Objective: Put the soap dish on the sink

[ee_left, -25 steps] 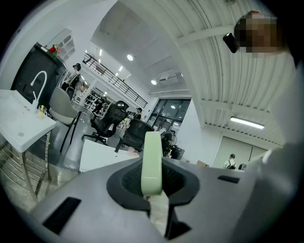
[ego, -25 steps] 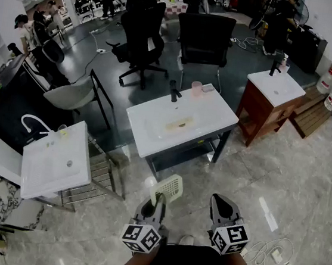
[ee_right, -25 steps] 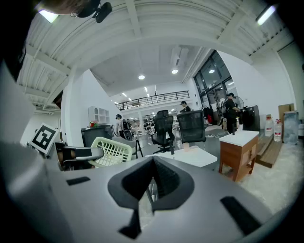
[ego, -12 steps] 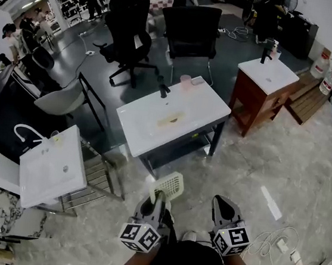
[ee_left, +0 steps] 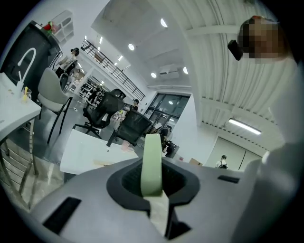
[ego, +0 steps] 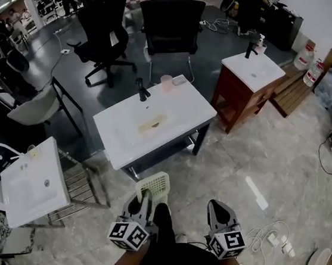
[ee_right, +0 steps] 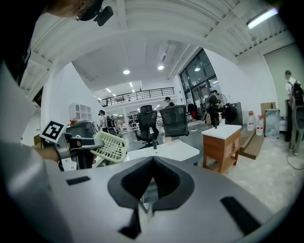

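The soap dish [ego: 154, 185] is a pale green slotted tray, and my left gripper [ego: 144, 199] is shut on its near edge, low in the head view. In the left gripper view the soap dish [ee_left: 152, 163] stands edge-on between the jaws. The white sink [ego: 174, 113] with a black faucet [ego: 141, 89] stands on a dark frame just ahead of the dish. My right gripper [ego: 219, 209] is beside the left one, shut and holding nothing. The right gripper view shows the soap dish [ee_right: 111, 146] at the left and the sink [ee_right: 166, 151] beyond.
A pink cup [ego: 166, 83] stands near the faucet. A second sink on a wooden cabinet [ego: 251, 70] is to the right, and a third sink [ego: 31, 178] on a metal rack at the left. Black office chairs [ego: 170, 21] stand behind. Cables [ego: 273, 238] lie on the floor at the right.
Both grippers have moved forward toward the white sink, the left one still carrying the soap dish. The sink now sits nearer and further left in the head view.
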The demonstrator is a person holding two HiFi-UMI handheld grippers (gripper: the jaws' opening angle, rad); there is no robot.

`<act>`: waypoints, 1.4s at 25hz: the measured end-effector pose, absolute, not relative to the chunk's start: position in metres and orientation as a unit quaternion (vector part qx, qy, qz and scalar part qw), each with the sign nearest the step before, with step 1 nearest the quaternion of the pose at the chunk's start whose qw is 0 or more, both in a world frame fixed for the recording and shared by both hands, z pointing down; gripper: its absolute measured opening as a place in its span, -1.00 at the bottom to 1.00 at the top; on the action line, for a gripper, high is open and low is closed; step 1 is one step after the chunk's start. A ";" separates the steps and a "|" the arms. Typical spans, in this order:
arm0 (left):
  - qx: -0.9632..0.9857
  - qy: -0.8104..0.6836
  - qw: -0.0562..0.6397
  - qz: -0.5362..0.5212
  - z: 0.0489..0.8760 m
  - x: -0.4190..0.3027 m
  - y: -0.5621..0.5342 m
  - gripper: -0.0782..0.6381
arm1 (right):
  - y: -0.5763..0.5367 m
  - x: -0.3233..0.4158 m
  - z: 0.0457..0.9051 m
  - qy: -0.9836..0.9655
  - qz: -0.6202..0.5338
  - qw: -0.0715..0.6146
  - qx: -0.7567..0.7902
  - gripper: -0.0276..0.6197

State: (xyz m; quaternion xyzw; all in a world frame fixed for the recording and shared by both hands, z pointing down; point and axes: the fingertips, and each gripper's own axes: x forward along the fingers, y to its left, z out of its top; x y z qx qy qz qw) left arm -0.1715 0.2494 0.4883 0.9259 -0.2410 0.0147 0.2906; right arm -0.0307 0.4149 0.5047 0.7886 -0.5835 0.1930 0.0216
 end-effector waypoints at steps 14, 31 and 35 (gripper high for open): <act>0.920 -0.234 0.314 0.007 0.490 -0.071 0.061 -0.66 | 0.208 0.066 0.486 -0.614 0.189 0.034 0.766 -0.92; 0.890 -0.288 0.353 -0.005 0.519 -0.080 -0.096 -0.66 | 0.040 0.082 0.484 -0.644 0.197 0.058 0.737 -0.92; 0.882 -0.304 0.361 -0.016 0.522 -0.093 -0.113 -0.66 | 0.022 0.075 0.490 -0.657 0.204 0.063 0.724 -0.92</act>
